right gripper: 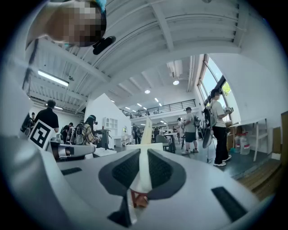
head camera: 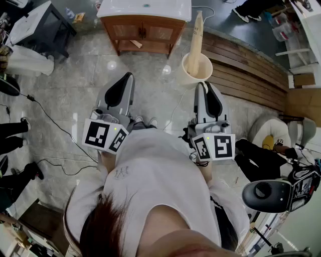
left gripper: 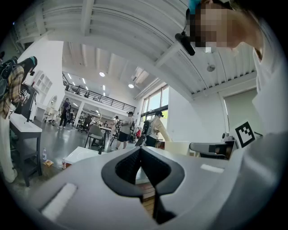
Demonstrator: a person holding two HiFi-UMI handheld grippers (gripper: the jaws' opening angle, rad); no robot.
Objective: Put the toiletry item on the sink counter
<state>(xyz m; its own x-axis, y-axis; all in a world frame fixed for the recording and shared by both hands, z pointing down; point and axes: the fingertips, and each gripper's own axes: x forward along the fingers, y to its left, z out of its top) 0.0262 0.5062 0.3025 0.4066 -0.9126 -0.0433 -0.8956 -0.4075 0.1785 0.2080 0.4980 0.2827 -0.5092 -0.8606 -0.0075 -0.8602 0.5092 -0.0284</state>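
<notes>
Left lane free, right blocked
Floor (head camera: 90, 75) bare beyond left fingers (head camera: 120, 90) up to the cabinet (head camera: 143, 32); bucket (head camera: 186, 76) stands just beyond right fingers (head camera: 213, 103).

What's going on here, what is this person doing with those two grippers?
A person holds a gripper in each hand, both pointed ahead toward a wooden sink cabinet with a white counter. Neither holds anything: the left gripper has its jaws together, and the right gripper has its jaws slightly apart, with a cream bucket holding a tall tapered piece straight ahead of it. No toiletry item has been picked up yet.
</notes>
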